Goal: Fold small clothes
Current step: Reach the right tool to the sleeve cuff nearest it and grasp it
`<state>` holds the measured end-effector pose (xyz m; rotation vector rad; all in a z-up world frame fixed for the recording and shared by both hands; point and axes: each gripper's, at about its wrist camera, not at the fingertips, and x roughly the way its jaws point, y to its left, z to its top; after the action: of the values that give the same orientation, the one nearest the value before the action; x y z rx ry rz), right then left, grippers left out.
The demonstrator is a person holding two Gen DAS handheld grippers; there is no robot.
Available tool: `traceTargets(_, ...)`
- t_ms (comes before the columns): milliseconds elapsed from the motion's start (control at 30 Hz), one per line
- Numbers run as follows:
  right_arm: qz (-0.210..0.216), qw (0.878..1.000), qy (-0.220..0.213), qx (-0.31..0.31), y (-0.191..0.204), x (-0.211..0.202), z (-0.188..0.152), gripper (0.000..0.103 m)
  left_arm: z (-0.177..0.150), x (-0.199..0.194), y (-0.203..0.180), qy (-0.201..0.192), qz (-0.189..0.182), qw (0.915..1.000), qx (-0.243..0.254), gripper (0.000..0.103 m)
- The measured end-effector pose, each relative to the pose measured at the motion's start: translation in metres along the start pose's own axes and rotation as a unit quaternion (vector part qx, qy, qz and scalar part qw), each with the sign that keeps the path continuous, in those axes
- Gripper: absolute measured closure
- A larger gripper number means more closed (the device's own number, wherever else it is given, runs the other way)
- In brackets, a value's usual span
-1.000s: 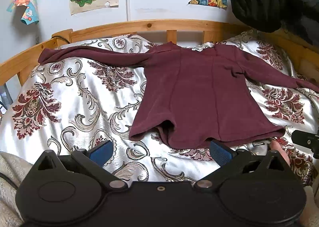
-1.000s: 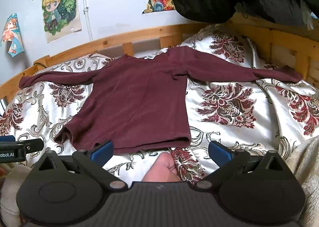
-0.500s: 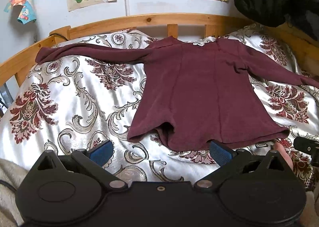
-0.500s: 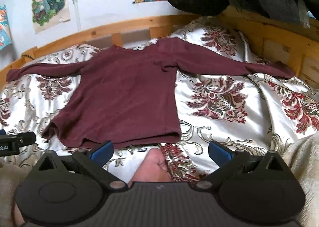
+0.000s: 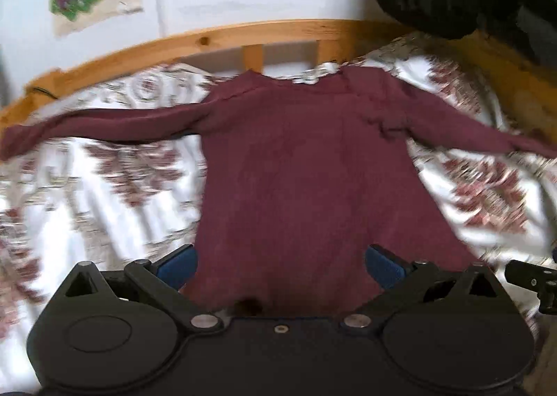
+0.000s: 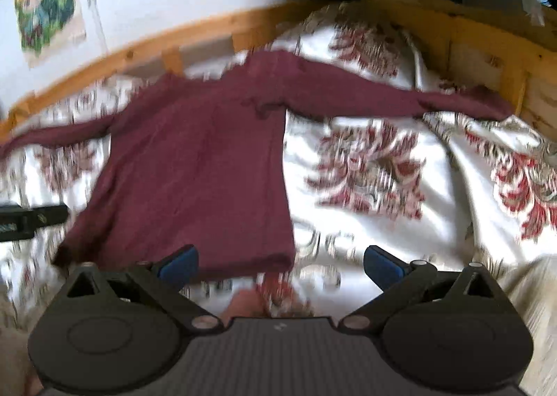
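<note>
Maroon top [image 5: 306,180] flat on floral bedspread [image 5: 104,194], wooden rail [image 5: 216,39] behind.

A maroon long-sleeved top [image 6: 195,166] lies flat on a white bedspread [image 6: 452,194] with red floral print, sleeves stretched wide toward a wooden bed frame [image 6: 487,44]. The right gripper [image 6: 280,262] hangs over the hem's right corner, blue pads [image 6: 179,263] spread apart (the picture is motion-blurred). The left gripper's tip [image 6: 33,218] enters at left.
</note>
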<state>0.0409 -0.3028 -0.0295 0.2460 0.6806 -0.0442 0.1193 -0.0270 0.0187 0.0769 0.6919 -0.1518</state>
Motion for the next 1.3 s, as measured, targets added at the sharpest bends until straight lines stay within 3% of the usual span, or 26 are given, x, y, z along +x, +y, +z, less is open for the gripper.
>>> traceTargets(133, 0.009, 0.997, -0.065, 0.043, -0.032, -0.006, 0.022, 0.000, 0.020, 0.033, -0.001, 0.002, -0.054, 0.9983, -0.024, 0.001)
traceTargets(267, -0.013, 0.985, -0.105, 0.135, -0.081, -0.001, 0.046, 0.000, 0.029, 0.058, -0.008, -0.025, -0.046, 0.9984, -0.019, 0.001)
traceTargets(400, -0.031, 0.965, -0.129, 0.226, -0.139, 0.019, 0.063, 0.000, 0.010, 0.071, 0.004, -0.036, -0.047, 0.9977, -0.032, 0.001)
traceTargets(467, -0.065, 0.953, -0.149, 0.254, -0.167, 0.033, 0.069, 0.000, 0.002, 0.078, 0.010, -0.022, -0.038, 0.9986, -0.029, 0.001)
traceTargets(567, -0.126, 0.926, -0.164, 0.317, -0.199, 0.055, 0.070, 0.000, 0.000, 0.091, 0.014, 0.012, -0.035, 0.9986, -0.037, 0.001)
traceTargets(633, -0.142, 0.921, -0.170, 0.322, -0.208, 0.067, 0.071, 0.000, 0.000, 0.097, 0.016, 0.026, -0.053, 0.9970, -0.049, 0.001)
traceTargets(833, -0.245, 0.945, -0.139, 0.169, -0.191, 0.096, 0.095, 0.000, -0.007, 0.110, 0.016, 0.053, -0.069, 0.9953, -0.041, 0.001)
traceTargets(967, -0.262, 0.960, -0.069, 0.073, -0.197, 0.116, 0.117, 0.000, -0.007, 0.111, 0.019, 0.056, -0.070, 0.9948, -0.048, 0.001)
traceTargets(1033, -0.275, 0.961, 0.004, -0.011, -0.190, 0.135, 0.125, 0.000, -0.007, 0.113, 0.020, 0.060, -0.070, 0.9944, -0.052, 0.001)
traceTargets(1133, -0.296, 0.945, 0.050, -0.131, -0.172, 0.155, 0.127, 0.000, -0.006, 0.116, 0.023, 0.072, -0.074, 0.9924, -0.066, 0.001)
traceTargets(1300, -0.313, 0.908, 0.099, -0.261, -0.159, 0.181, 0.139, 0.001, -0.003, 0.114, 0.033, 0.070, -0.070, 0.9911, -0.089, 0.001)
